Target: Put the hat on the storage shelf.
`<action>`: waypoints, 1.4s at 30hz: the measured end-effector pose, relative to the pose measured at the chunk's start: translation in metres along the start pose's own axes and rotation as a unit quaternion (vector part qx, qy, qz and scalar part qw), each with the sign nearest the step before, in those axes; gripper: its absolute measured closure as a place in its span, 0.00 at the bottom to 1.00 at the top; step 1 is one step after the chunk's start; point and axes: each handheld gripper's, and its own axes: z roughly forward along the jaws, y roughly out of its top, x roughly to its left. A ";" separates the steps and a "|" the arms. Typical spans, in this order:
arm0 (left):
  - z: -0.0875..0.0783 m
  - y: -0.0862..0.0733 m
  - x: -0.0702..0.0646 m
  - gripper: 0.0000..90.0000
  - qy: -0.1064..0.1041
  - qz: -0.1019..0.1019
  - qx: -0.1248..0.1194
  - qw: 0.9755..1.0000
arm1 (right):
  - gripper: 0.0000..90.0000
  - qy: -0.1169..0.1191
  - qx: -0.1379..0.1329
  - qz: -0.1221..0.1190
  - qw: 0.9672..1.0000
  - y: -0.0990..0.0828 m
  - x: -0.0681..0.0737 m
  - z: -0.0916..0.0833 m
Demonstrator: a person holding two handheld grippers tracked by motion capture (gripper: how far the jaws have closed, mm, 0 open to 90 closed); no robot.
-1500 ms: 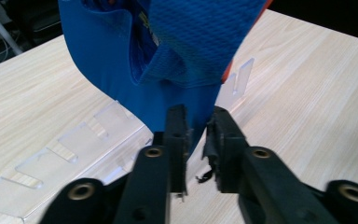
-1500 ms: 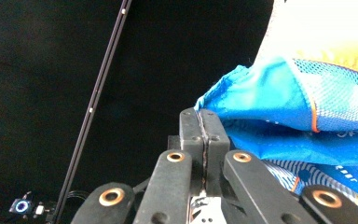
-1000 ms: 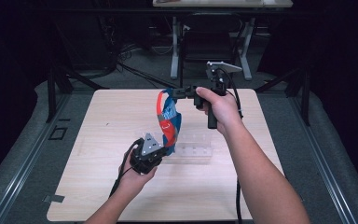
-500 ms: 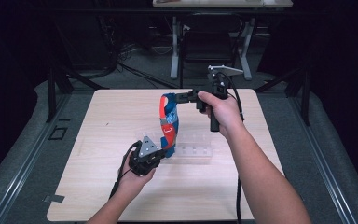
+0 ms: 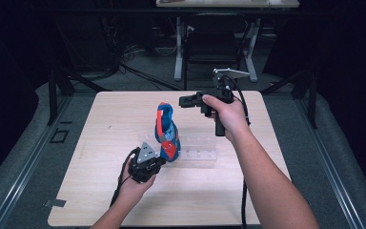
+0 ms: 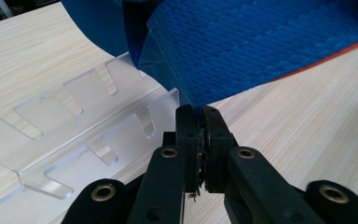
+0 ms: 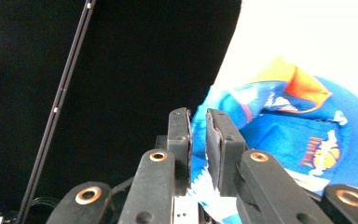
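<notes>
Dark room around the worktop (image 5: pixel 95 143). Left hand-held gripper (image 6: pixel 199 135) pinches the blue cloth (image 5: pixel 166 133). Right hand-held gripper (image 7: pixel 198 135), at 1 o'clock, is slightly apart, holding nothing.

Blue/red/orange printed bag (image 5: pixel 166 133), poss. cartoon logo, black tongs (image 6: pixel 198 122)

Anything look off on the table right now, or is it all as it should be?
One oddity: the blue and red bag stands slumped over the clear plastic rack, propped only by the left gripper pinching its bottom corner. The right gripper is apart from it, jaws slightly parted. Nothing spilled or visibly damaged.
</notes>
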 end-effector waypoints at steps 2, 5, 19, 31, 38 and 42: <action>0.000 0.000 0.000 0.97 0.000 -0.003 0.000 1.000 | 0.89 -0.003 -0.002 -0.001 1.000 0.000 -0.001 -0.003; 0.000 0.000 0.002 0.96 0.006 -0.005 0.002 1.000 | 0.89 -0.008 -0.004 -0.002 1.000 0.000 -0.002 -0.007; -0.007 -0.015 0.011 0.72 0.035 -0.021 0.000 0.999 | 0.87 -0.035 -0.014 -0.014 0.999 -0.002 -0.004 -0.026; -0.015 -0.018 0.014 0.66 0.031 -0.030 -0.004 0.999 | 0.84 -0.060 -0.012 -0.029 0.998 -0.006 -0.003 -0.032; -0.020 -0.021 0.014 0.64 0.026 -0.031 -0.001 0.999 | 0.82 -0.086 -0.014 -0.043 0.995 -0.012 -0.001 -0.041; -0.023 -0.024 0.016 0.63 0.026 -0.039 -0.002 0.999 | 0.81 -0.102 -0.011 -0.054 0.993 -0.017 -0.001 -0.048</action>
